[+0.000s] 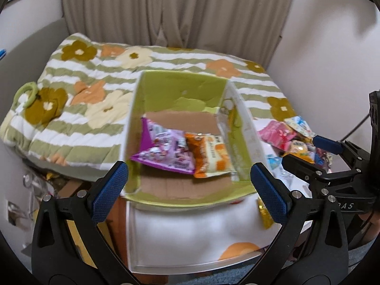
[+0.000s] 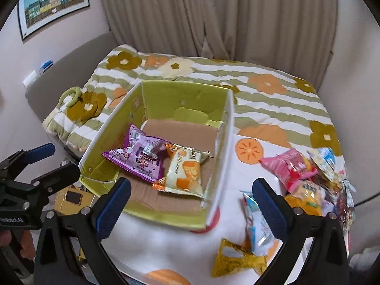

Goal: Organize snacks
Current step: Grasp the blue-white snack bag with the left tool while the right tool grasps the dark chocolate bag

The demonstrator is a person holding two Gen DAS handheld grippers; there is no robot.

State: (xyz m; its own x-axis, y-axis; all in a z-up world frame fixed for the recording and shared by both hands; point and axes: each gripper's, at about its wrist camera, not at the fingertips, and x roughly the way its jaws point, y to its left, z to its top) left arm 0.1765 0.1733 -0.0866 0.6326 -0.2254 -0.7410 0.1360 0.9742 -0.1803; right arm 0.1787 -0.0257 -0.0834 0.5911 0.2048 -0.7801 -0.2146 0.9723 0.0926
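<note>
A green cardboard box (image 1: 180,87) (image 2: 182,95) lies open on the bed. Inside it rest a purple snack bag (image 1: 163,149) (image 2: 137,156) and an orange-and-white snack bag (image 1: 211,156) (image 2: 187,173), side by side. My left gripper (image 1: 190,182) hovers open over the box's near edge, nothing between its pads. My right gripper (image 2: 190,209) is open too, above the box's near right corner, also with nothing between its pads. A pile of loose snack packets (image 2: 315,178) (image 1: 294,137) lies to the right of the box. A blue-white packet (image 2: 256,223) and a yellow packet (image 2: 237,258) lie nearer.
A floral striped quilt (image 1: 83,90) (image 2: 273,90) covers the bed behind the box. Beige curtains (image 2: 213,11) hang at the back; a framed picture (image 2: 54,2) hangs on the left wall. Clutter (image 2: 71,197) sits on the floor left of the bed. A white fruit-print cloth (image 2: 166,237) lies under the box.
</note>
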